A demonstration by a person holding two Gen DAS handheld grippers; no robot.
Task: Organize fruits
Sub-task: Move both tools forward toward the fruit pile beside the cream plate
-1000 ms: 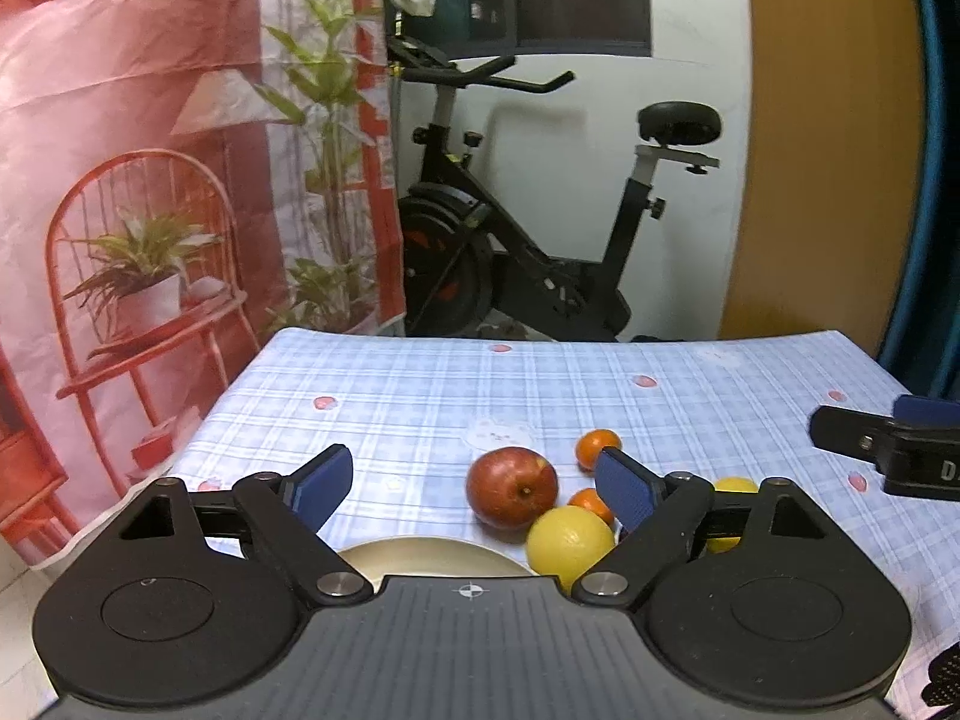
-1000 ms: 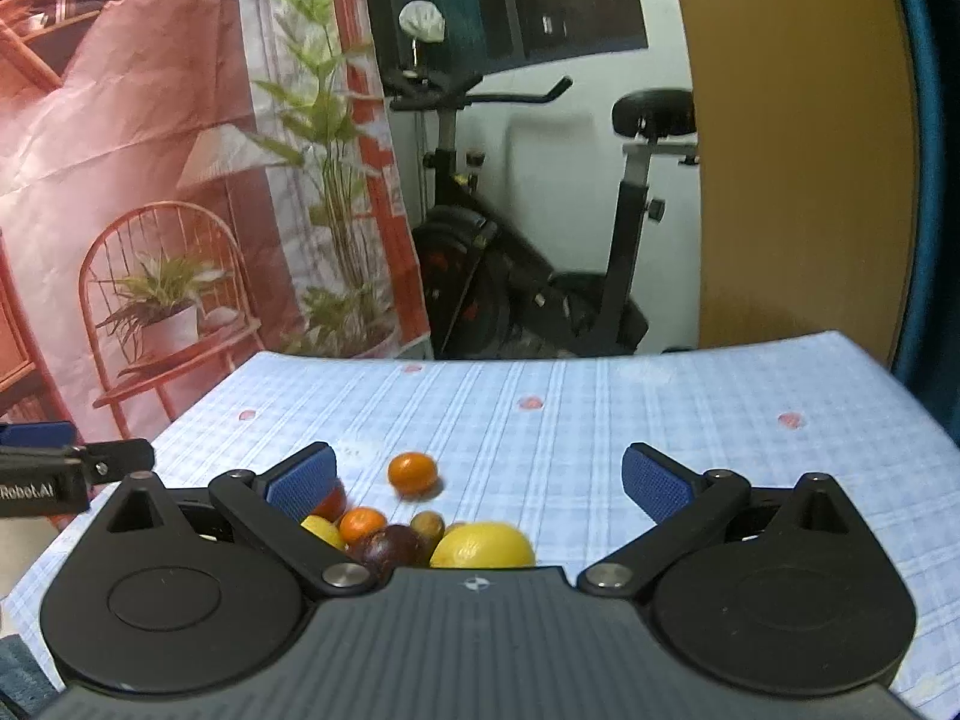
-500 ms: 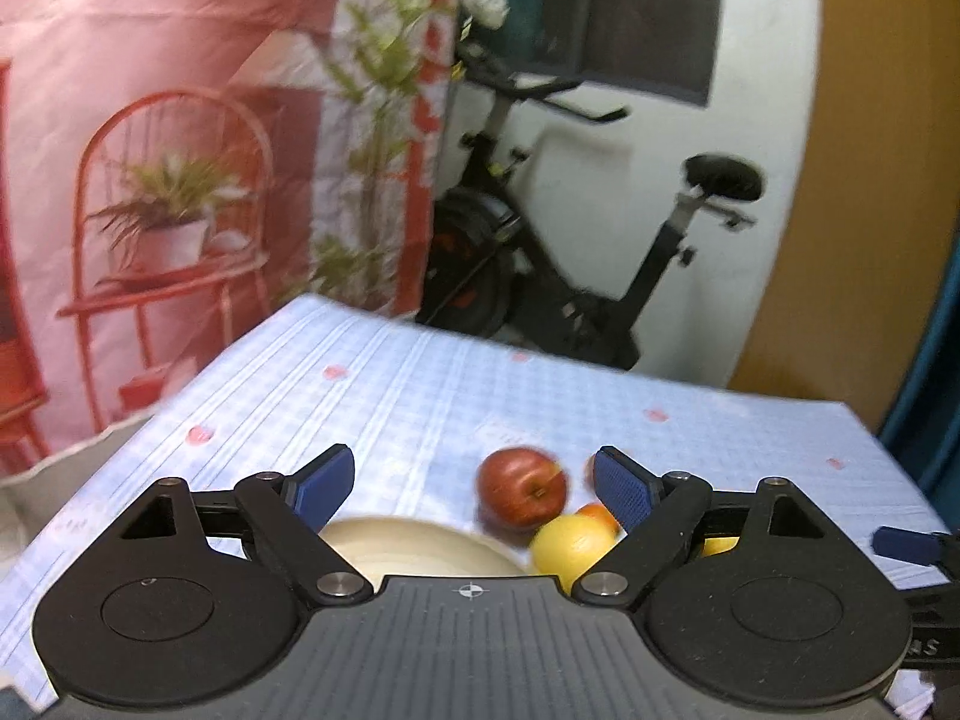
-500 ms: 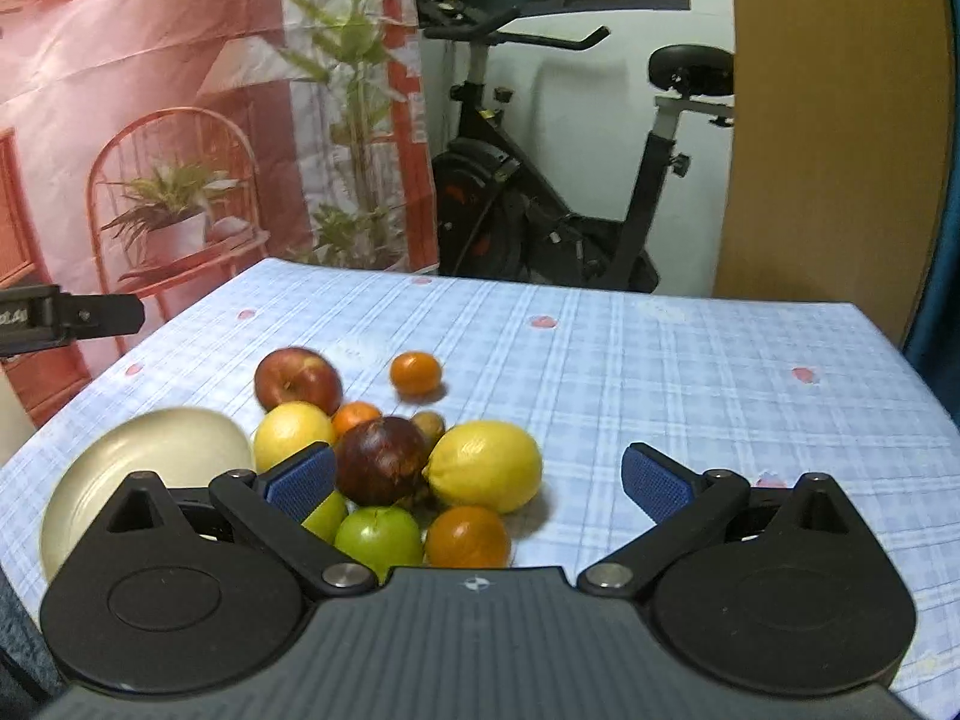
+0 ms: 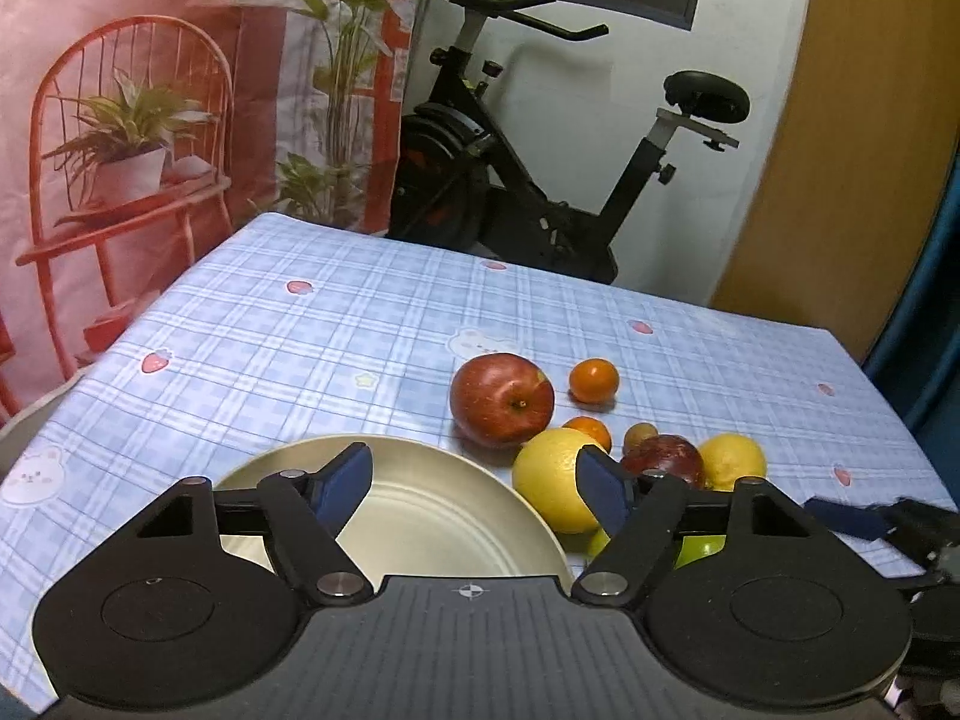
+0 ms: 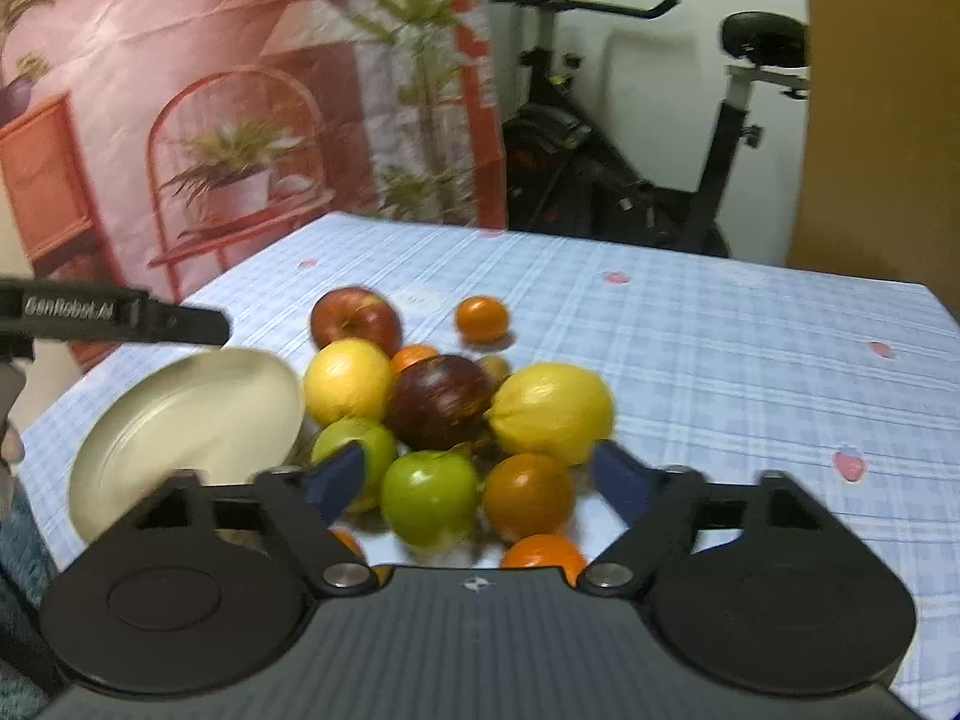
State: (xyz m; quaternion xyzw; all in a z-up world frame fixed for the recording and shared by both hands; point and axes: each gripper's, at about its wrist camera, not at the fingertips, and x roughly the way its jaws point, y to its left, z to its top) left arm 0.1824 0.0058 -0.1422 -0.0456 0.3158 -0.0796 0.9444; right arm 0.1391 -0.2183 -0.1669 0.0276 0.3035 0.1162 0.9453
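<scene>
Left wrist view: the left gripper is held over a cream plate, jaws closing on nothing, a red apple at one o'clock. The right gripper is closing too, ungripped, around a green apple on the counter.

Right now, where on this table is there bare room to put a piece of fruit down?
The plate is empty. The checked cloth is bare right of the lemon and beyond the lone tangerine, toward the exercise bike. It is crowded from the red apple down to the green apple, where fruits touch.
</scene>
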